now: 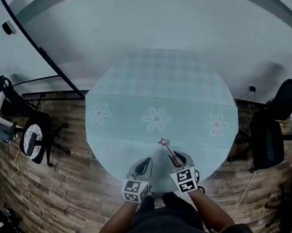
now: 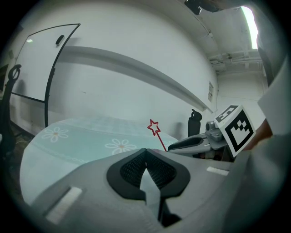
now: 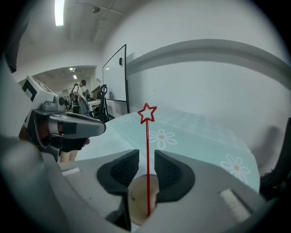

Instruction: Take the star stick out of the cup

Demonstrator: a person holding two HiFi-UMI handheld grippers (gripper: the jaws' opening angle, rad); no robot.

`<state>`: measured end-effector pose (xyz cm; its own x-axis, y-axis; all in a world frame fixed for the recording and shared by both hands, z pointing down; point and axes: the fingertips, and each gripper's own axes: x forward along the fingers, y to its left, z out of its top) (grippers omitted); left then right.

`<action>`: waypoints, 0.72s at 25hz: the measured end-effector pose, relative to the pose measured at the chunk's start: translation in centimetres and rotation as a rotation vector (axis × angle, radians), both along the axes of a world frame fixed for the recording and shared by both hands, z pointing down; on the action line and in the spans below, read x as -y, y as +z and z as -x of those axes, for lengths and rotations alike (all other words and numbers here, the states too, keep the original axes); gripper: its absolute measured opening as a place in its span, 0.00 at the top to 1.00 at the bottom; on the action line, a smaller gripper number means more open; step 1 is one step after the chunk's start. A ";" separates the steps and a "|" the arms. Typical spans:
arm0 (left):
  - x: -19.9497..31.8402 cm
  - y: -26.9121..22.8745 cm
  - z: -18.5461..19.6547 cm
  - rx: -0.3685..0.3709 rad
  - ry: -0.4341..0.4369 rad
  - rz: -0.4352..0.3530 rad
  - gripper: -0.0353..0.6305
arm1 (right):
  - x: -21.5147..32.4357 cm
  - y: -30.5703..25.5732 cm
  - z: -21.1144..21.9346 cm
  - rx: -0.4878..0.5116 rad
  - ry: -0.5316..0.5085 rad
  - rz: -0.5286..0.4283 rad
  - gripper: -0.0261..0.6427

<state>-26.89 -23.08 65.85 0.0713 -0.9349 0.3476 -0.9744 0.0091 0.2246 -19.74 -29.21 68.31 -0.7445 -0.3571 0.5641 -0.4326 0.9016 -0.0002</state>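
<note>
Noting the round tabletop (image 1: 164, 84) under its flowered cloth, we find both tools at its near edge. The left gripper (image 2: 146, 157) sits just beside the right one, its jaws pressed together on nothing. The right gripper (image 3: 146, 158) hangs over the cup (image 3: 136, 202), its jaws a narrow gap apart. The star stick (image 3: 147, 145) stands upright in the cup, shaft rising through that gap, star above. We judge the right gripper nearer: close on the shaft, then draw straight up along it.

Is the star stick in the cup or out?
Inside: the star stick stands upright, its lower end in the cup below the right gripper's open jaws.
</note>
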 end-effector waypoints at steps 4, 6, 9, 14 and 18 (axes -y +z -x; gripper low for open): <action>-0.1 0.3 0.4 -0.003 -0.014 0.007 0.94 | 0.2 0.0 0.5 -0.001 -0.023 -0.002 0.82; -0.3 0.4 0.6 -0.005 -0.022 0.008 0.94 | 0.1 0.2 0.7 -0.011 -0.042 -0.006 0.82; -0.5 0.7 0.8 -0.004 -0.026 0.015 0.94 | 0.4 0.6 0.7 -0.021 -0.033 -0.006 0.83; -0.8 1.1 1.0 -0.001 -0.032 0.030 0.94 | 0.5 0.4 0.5 -0.031 -0.032 -0.031 0.93; -0.9 1.2 1.0 -0.004 -0.030 0.031 0.94 | 0.6 0.3 0.4 -0.041 -0.024 -0.049 0.93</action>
<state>-27.92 -22.17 67.08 0.0446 -0.9255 0.3761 -0.9727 0.0457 0.2276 -20.13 -29.83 68.61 -0.7299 -0.3671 0.5766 -0.4092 0.9104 0.0616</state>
